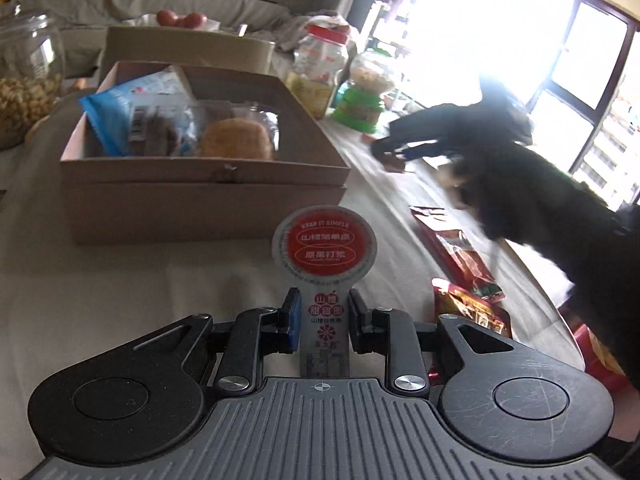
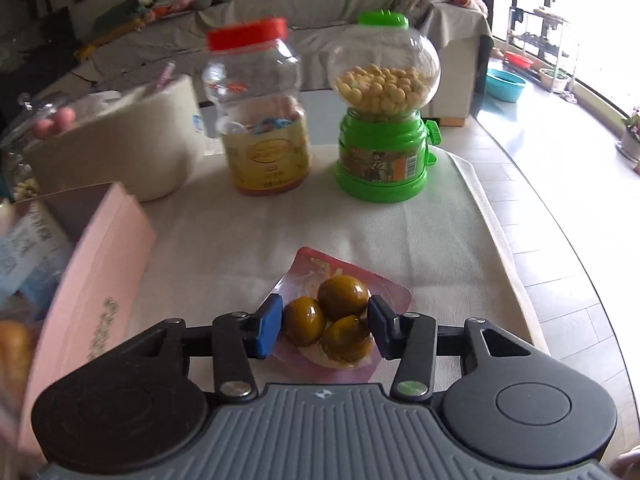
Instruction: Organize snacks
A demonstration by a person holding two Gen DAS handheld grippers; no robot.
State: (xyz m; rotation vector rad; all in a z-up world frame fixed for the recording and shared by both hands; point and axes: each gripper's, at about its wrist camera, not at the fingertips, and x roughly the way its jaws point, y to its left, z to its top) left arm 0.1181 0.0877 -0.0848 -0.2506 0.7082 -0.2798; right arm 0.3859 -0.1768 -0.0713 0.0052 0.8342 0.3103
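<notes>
Gripping, left: the left gripper [image 1: 323, 318] was clenched on the narrow stem of a snack pack [image 1: 325, 264], pads pressed to both sides; its round red top stood upright above the jaws.
Snack pack place: held over the white tablecloth [image 1: 160, 276], just in front of the cardboard box [image 1: 200, 184], not touching it.
Gripping, right: the right gripper [image 2: 323, 326] had its jaws against both sides of a pack of three brown eggs [image 2: 330, 320]; no earlier frame given, so closing motion not noted.
Egg pack place: on the tablecloth [image 2: 248, 232], nearer than the jars; whether lifted or resting could not be told.
Box contents: a blue-and-white bag [image 1: 132, 116] and a wrapped golden cake [image 1: 236, 138] lay inside.
Beyond the box: a jar with a red lid [image 1: 320, 68] and a green candy dispenser [image 1: 366, 88] stood side by side.
Right view: same jar [image 2: 260, 112] left of dispenser [image 2: 382, 108], apart; pink box wall [image 2: 92, 264] at left.
Loose on cloth: red snack bags [image 1: 464, 264] to the right of the held pack.
</notes>
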